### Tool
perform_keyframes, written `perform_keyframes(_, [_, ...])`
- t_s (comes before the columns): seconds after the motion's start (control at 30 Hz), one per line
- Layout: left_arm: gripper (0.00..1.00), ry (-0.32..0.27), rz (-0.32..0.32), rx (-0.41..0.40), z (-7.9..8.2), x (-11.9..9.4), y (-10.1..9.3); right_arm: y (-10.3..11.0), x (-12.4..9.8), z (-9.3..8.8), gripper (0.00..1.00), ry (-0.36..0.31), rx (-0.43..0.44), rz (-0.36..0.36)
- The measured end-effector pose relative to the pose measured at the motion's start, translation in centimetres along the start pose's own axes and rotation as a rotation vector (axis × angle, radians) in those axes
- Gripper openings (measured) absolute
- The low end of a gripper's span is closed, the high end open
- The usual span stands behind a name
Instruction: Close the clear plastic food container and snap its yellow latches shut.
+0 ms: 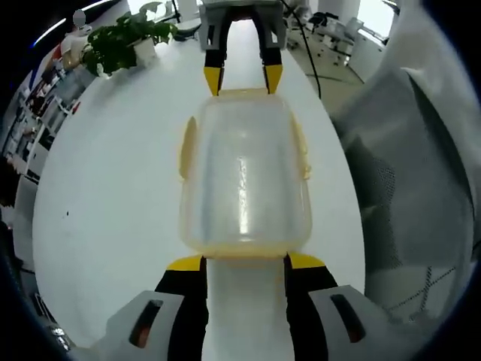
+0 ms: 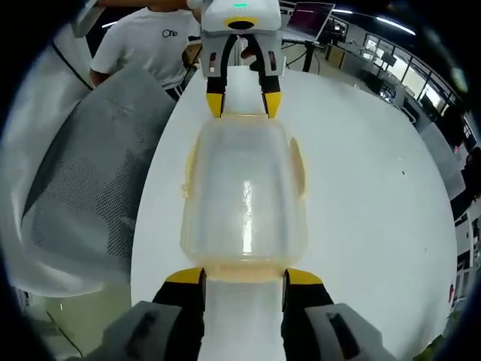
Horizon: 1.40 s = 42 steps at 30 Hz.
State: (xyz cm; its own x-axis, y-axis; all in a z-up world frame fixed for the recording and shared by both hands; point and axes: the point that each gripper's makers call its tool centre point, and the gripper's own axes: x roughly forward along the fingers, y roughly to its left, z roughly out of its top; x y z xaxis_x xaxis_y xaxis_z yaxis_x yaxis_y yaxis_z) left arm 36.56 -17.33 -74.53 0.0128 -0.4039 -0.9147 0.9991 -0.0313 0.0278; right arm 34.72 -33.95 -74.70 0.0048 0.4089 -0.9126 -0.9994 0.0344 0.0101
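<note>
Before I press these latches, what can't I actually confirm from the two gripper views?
- Whether the container lid is fully seated: in both gripper views the cloudy plastic blurs the seam.
- Yellow latches: clipped or loose, too hazy to tell.
- Near end latch: foreshortened at the right gripper tips; contact unclear.
- Far end in the left gripper view: the right gripper covers it.

Bright, even overhead light on the white desk, barely a shadown. A vertical glare streak runs down the clear container lid. Fisheye bends the edges hard; ceiling strip lights flare upper right, background soft.
</note>
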Motion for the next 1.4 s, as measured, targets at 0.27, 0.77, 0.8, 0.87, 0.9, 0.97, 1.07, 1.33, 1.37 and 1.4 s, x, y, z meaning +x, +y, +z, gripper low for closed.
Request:
perform_keyframes(0.27, [0.51,0.016,0.012,-0.039,-1.4,-0.3,-0.2,0.4,-0.2,-0.9,0.47,0.043,0.023,0.001])
perform_keyframes(0.77, [0.56,-0.091,0.025,-0.271,-1.1,-1.8,-0.8,0.5,-1.8,-0.2,0.49,-0.025,0.262,-0.044])
perform_keyframes(0.8, [0.55,-0.09,0.031,-0.285,-1.2,-1.9,-0.7,0.3,-2.0,0.3,0.49,-0.048,0.303,-0.062])
perform_keyframes(0.87, [0.54,-0.11,0.031,-0.321,-0.9,-1.9,-0.7,0.1,-2.2,1.0,0.47,-0.085,0.363,-0.074])
perform_keyframes(0.9, [0.54,-0.121,0.032,-0.361,-0.8,-2.0,-0.7,0.1,-2.3,1.3,0.45,-0.094,0.396,-0.074])
perform_keyframes(0.97, [0.54,-0.162,0.01,-0.458,-0.2,-2.0,-0.9,-0.1,-2.4,1.8,0.45,-0.119,0.442,-0.088])
perform_keyframes(1.07, [0.55,-0.243,-0.02,-0.577,1.2,-2.1,-1.0,-0.3,-2.5,2.7,0.5,-0.171,0.562,-0.093])
perform_keyframes(1.33, [0.58,-0.22,0.05,-0.74,0.2,-1.4,-0.3,-1.1,-2.3,2.3,0.42,-0.197,0.865,-0.172])
perform_keyframes(1.37, [0.6,-0.203,0.059,-0.765,-0.1,-1.2,-0.2,-0.9,-2.1,2.4,0.42,-0.198,0.889,-0.161])
perform_keyframes(1.4, [0.59,-0.205,0.054,-0.794,0.0,-1.1,-0.3,-0.8,-2.0,2.3,0.42,-0.195,0.912,-0.156])
